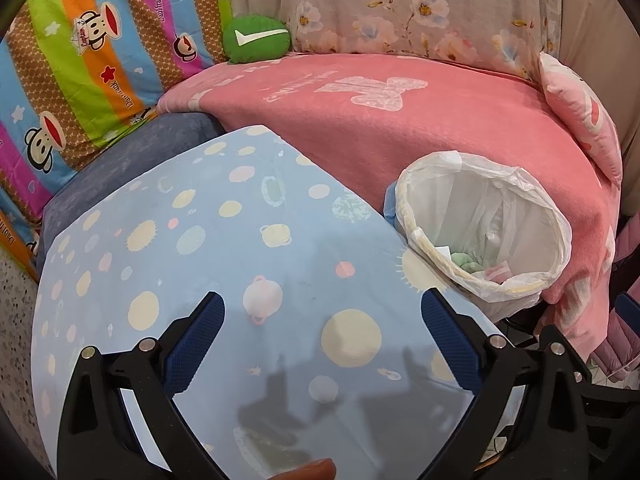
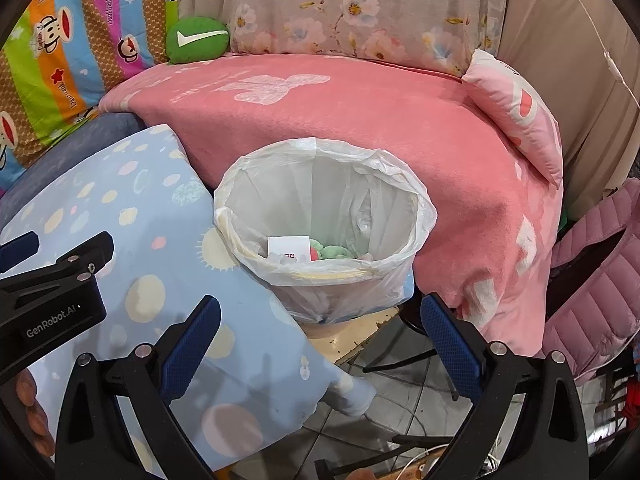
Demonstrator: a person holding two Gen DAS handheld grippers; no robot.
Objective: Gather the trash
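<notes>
Both claws hang released and empty: my left gripper (image 1: 322, 316) over the pale-blue planet-print cloth (image 1: 192, 248), my right gripper (image 2: 320, 318) below the white-bag-lined round bin (image 2: 420, 204) at twelve o'clock. Discarded white card (image 2: 289, 249) and green wads (image 2: 334, 251) already lie inside. No loose trash shows, so I would scan the cloth before reaching.

Lined trash bin (image 2: 324, 220), upright, scraps inside
</notes>
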